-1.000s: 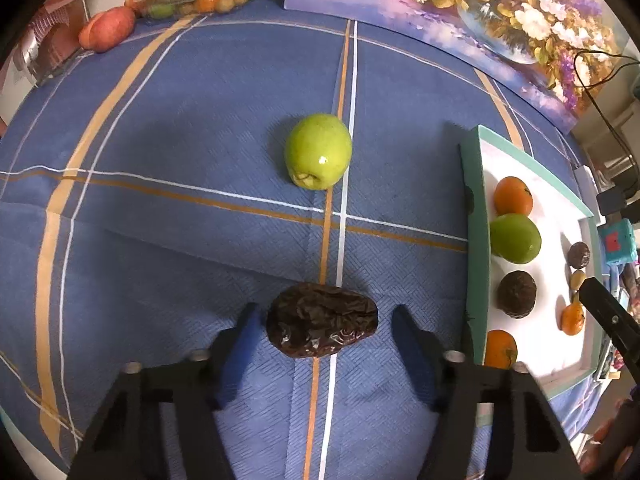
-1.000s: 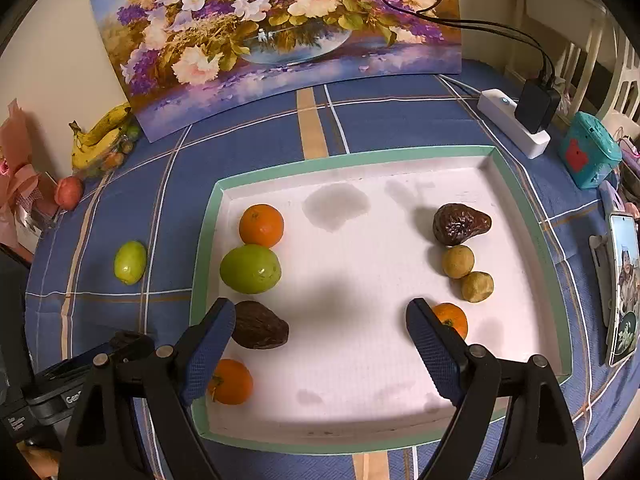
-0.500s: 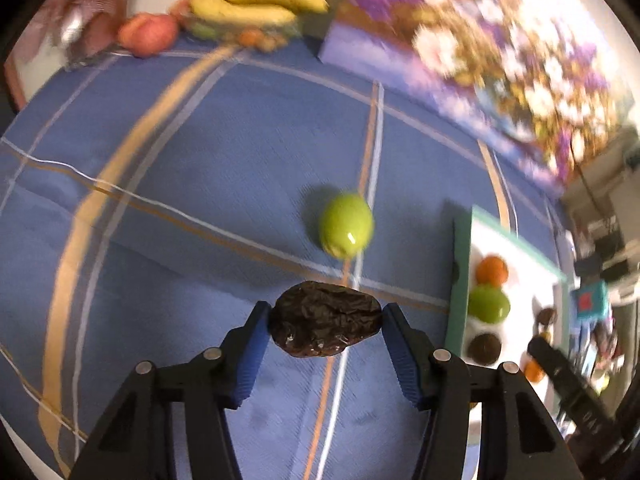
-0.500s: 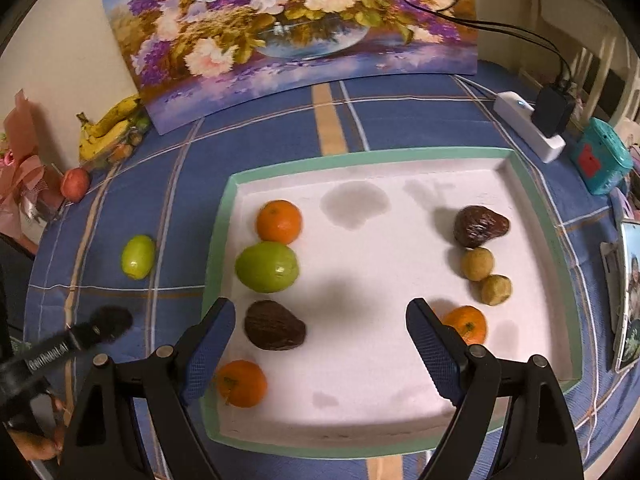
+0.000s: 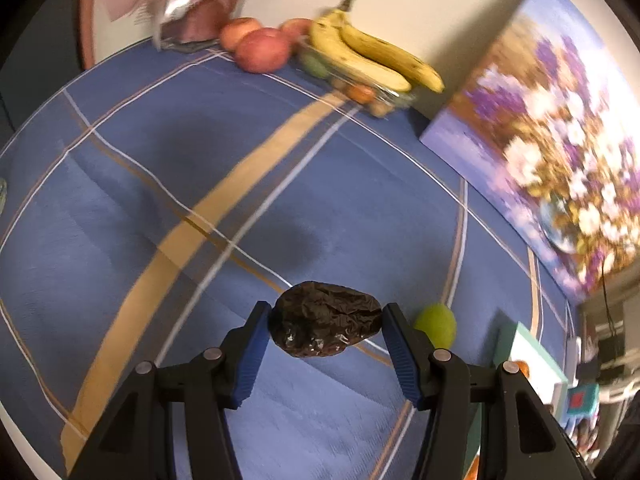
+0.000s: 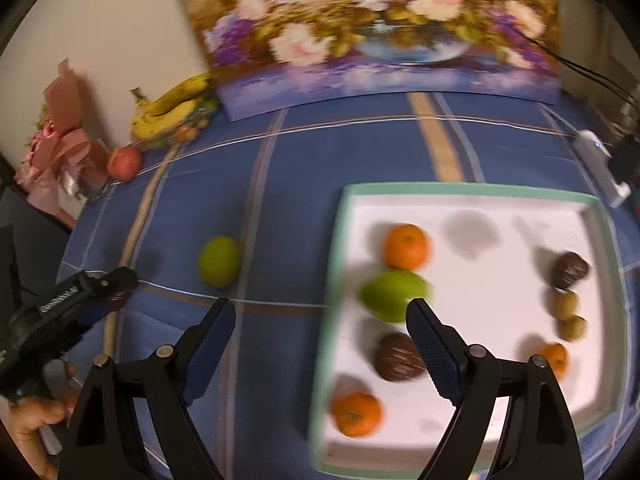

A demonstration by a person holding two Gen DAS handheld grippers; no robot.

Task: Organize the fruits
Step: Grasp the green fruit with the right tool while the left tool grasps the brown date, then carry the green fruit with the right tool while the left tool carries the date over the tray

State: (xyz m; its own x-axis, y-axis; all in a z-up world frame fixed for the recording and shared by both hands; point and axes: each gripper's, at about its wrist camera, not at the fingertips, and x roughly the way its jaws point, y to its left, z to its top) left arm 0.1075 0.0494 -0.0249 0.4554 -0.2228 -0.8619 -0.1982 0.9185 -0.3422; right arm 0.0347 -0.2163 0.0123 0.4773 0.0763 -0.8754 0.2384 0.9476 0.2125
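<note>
Lifted off the cloth, wrinkled dark fruit point(image 5: 325, 325) sits clamped in left claw point(image 5: 324, 342); right claw point(image 6: 320, 334) gapes.

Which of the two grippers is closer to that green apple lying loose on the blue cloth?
Probably the left. The left gripper, shut on the dark wrinkled fruit, has the green apple just beyond its right finger. The open right gripper hangs farther back, by the tray.

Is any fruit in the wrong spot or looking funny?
Yes. One green apple sits alone on the blue tablecloth, outside the tray where the other fruits are lined up. The dark wrinkled fruit is off the table too, pinched in the left gripper.
</note>
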